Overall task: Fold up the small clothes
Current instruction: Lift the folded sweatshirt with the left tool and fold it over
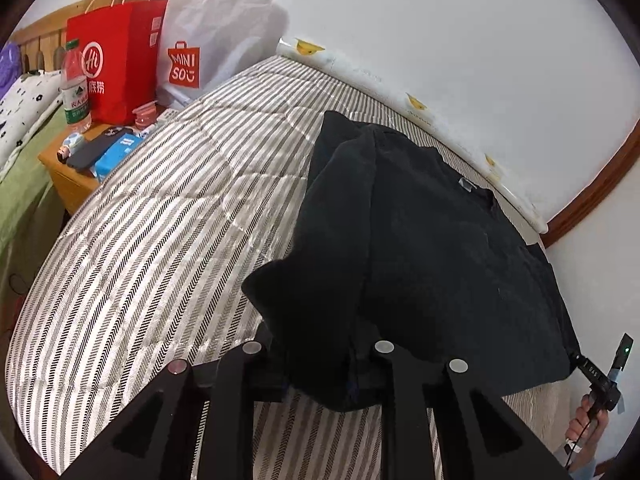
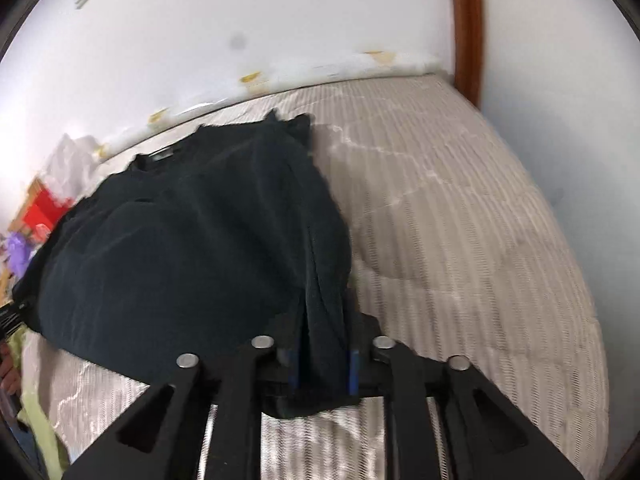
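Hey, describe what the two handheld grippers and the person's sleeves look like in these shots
Both the left gripper and the right gripper are matte black, with angular linkage bars, triangular cutouts and round silver pivot pins. Blue fingers show on the right one. From the left wrist view, its handle carries white lettering, a small green light and a thin cable. A yellow-green sleeve is visible.

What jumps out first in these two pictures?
A black shirt dominates both views, spread on the striped bed with its near edge bunched up in the left gripper and the right gripper. Behind, a bright red bag stands on the nightstand.
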`<action>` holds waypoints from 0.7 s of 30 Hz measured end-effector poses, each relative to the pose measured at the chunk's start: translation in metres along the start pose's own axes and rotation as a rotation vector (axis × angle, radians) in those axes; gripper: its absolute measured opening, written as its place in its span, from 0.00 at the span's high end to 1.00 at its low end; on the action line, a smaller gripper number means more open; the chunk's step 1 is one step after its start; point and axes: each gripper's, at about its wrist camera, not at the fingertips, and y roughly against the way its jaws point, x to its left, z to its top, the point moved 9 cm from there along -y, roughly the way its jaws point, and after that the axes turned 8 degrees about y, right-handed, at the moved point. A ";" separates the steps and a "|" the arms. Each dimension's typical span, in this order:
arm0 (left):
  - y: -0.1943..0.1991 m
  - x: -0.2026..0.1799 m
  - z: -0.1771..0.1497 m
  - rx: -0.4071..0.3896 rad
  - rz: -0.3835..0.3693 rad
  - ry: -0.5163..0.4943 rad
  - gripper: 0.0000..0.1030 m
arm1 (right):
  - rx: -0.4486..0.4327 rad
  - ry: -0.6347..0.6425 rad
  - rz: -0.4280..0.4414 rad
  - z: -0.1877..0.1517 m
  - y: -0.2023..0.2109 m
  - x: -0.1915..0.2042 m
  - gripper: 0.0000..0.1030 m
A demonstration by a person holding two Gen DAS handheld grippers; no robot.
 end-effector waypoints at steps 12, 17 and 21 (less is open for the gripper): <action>0.009 0.009 -0.029 0.022 -0.094 0.031 0.50 | -0.142 0.120 -0.007 0.044 0.033 0.094 0.55; 0.003 0.006 -0.036 0.041 -0.160 0.066 0.50 | -0.107 0.211 0.086 0.037 0.003 0.177 0.53; 0.000 0.003 -0.030 0.033 -0.166 0.074 0.50 | -0.063 0.279 0.119 0.026 -0.023 0.221 0.53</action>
